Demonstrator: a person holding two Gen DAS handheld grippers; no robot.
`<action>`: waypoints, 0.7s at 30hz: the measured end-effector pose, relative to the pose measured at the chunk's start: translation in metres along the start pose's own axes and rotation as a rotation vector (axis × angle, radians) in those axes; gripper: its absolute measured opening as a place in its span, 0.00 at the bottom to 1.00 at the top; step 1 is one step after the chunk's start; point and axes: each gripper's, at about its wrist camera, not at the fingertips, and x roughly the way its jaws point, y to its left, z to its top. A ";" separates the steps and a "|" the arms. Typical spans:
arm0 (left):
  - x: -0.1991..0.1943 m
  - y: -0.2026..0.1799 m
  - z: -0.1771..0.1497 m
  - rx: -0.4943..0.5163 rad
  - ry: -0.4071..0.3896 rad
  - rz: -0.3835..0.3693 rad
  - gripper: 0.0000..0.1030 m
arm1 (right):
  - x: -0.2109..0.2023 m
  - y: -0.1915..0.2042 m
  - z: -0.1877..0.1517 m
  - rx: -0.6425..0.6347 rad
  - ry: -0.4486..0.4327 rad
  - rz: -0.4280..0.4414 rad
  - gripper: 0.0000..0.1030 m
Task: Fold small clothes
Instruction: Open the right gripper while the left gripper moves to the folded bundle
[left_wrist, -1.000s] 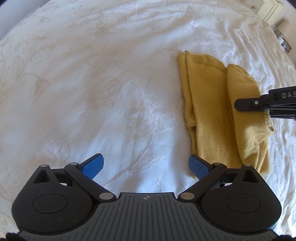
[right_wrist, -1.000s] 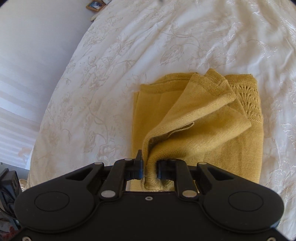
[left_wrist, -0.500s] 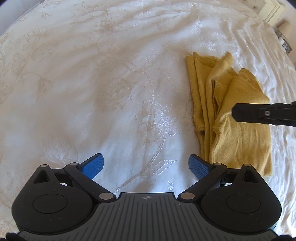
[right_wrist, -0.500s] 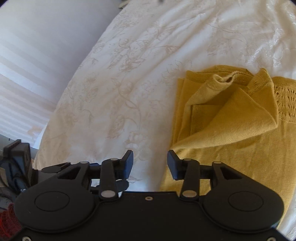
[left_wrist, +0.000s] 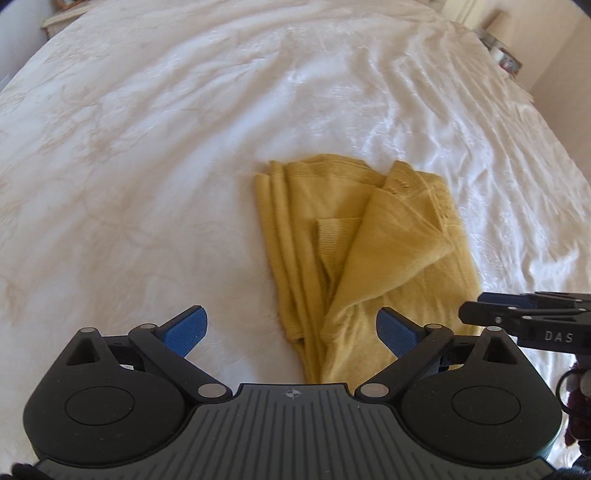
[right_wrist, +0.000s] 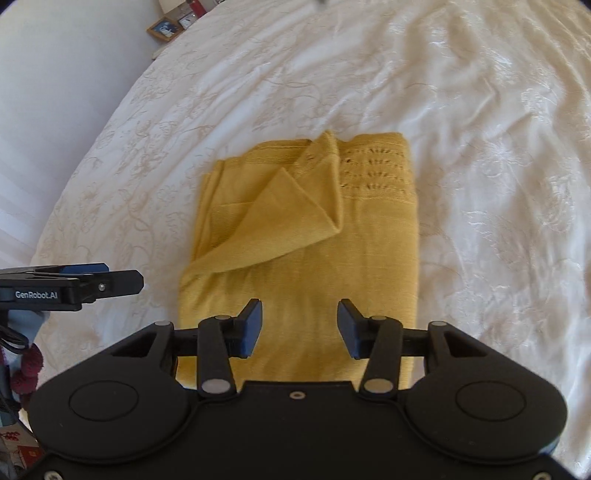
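A mustard-yellow knit garment (left_wrist: 369, 251) lies folded on the white bedspread, with one loose flap turned over its top; it also shows in the right wrist view (right_wrist: 314, 236). My left gripper (left_wrist: 291, 328) is open and empty, its blue pads just short of the garment's near edge. My right gripper (right_wrist: 299, 326) is open and empty above the garment's near end. The right gripper also shows at the right edge of the left wrist view (left_wrist: 480, 314), beside the garment. The left gripper shows at the left of the right wrist view (right_wrist: 122, 282).
The white embroidered bedspread (left_wrist: 147, 147) spreads around the garment. A bedside surface with framed pictures (right_wrist: 166, 27) stands past the bed's far corner. The bed's left edge (right_wrist: 55, 206) drops off beside the left gripper.
My right gripper let go of the garment's flap and opened wide, then drew back toward the near end. The flap dropped onto the garment. My left gripper swung right, toward the garment.
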 end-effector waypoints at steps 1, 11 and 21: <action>0.004 -0.009 0.000 0.024 -0.002 -0.008 0.96 | -0.002 -0.007 -0.001 0.020 -0.009 -0.005 0.53; 0.061 -0.056 0.011 0.153 -0.037 0.089 0.96 | 0.018 -0.027 -0.016 0.000 0.061 -0.078 0.59; 0.068 0.016 0.066 -0.084 -0.095 0.272 0.96 | 0.020 -0.035 -0.027 0.026 0.078 -0.054 0.61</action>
